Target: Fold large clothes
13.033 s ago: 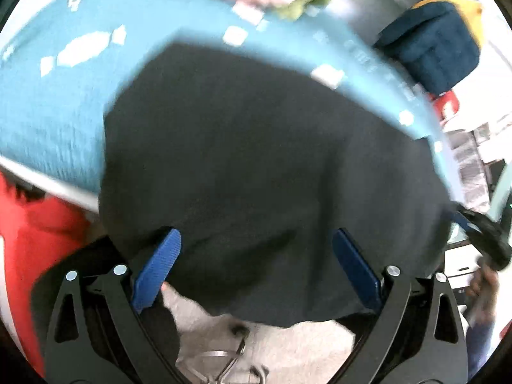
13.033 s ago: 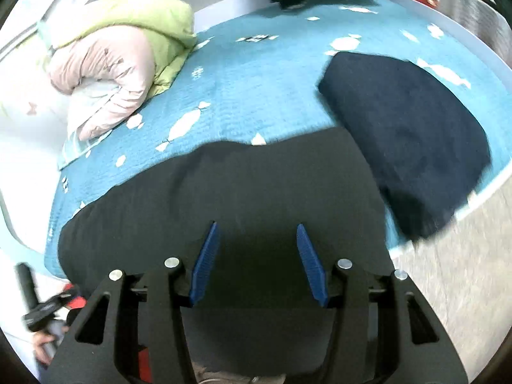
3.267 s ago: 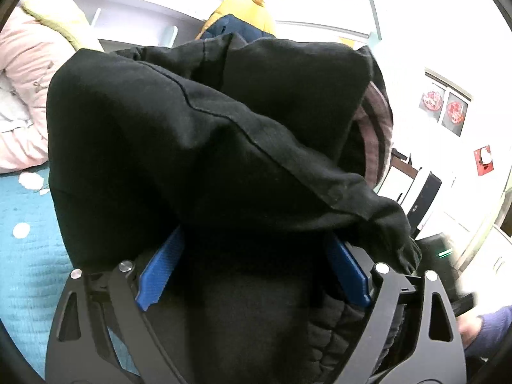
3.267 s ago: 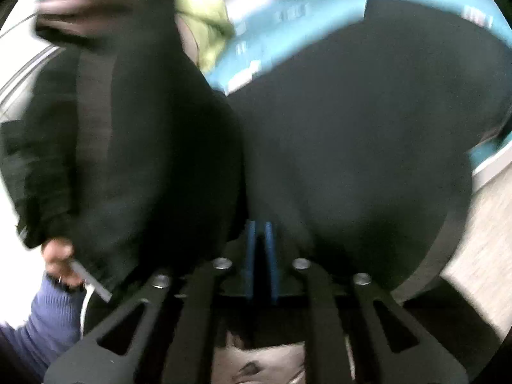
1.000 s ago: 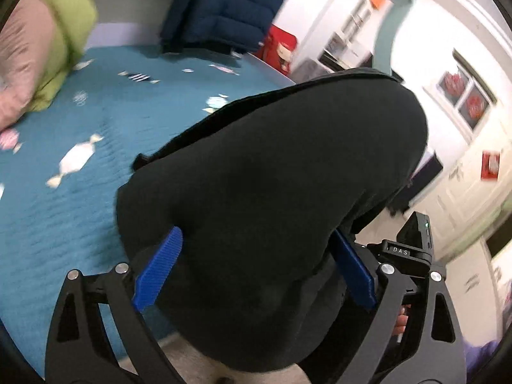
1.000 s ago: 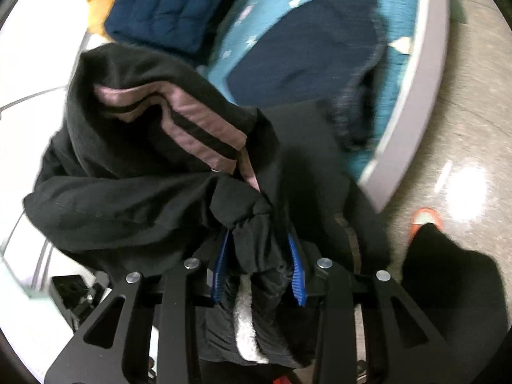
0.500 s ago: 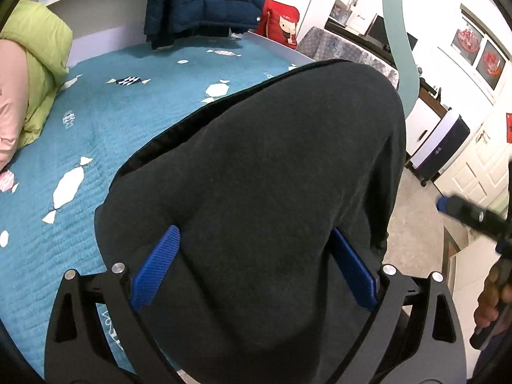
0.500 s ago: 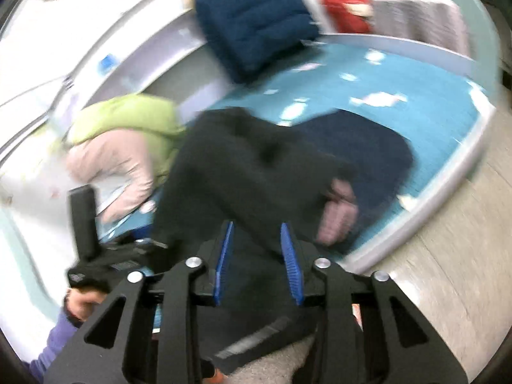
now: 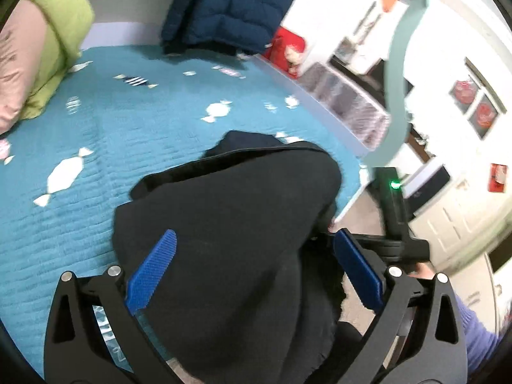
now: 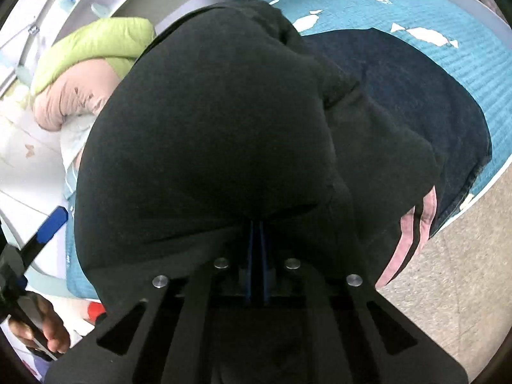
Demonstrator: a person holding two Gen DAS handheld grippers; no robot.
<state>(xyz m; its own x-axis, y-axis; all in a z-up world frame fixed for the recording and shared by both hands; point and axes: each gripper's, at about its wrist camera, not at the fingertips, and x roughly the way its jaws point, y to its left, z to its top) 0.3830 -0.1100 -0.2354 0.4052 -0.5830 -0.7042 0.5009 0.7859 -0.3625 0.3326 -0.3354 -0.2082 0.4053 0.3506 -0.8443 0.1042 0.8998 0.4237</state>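
A large black garment [image 9: 236, 243] with pink-striped cuffs [image 10: 412, 227] is bunched over the near edge of the teal bed [image 9: 128, 134]. My left gripper [image 9: 252, 268] has its jaws wide apart, with the black cloth draped between them. My right gripper [image 10: 256, 227] is shut on a fold of the black garment [image 10: 217, 121], which covers most of that view. The right gripper also shows at the right in the left wrist view [image 9: 396, 224].
A folded dark navy garment [image 10: 425, 96] lies on the bed's right side near the edge. A navy puffer jacket [image 9: 230, 9] and pink and green bedding [image 9: 41, 51] sit at the head. Beige floor [image 10: 454, 275] lies to the right.
My right gripper has closed from slightly open onto the black garment. The garment has dropped lower over the bed edge, showing more of the teal cover in the left view.
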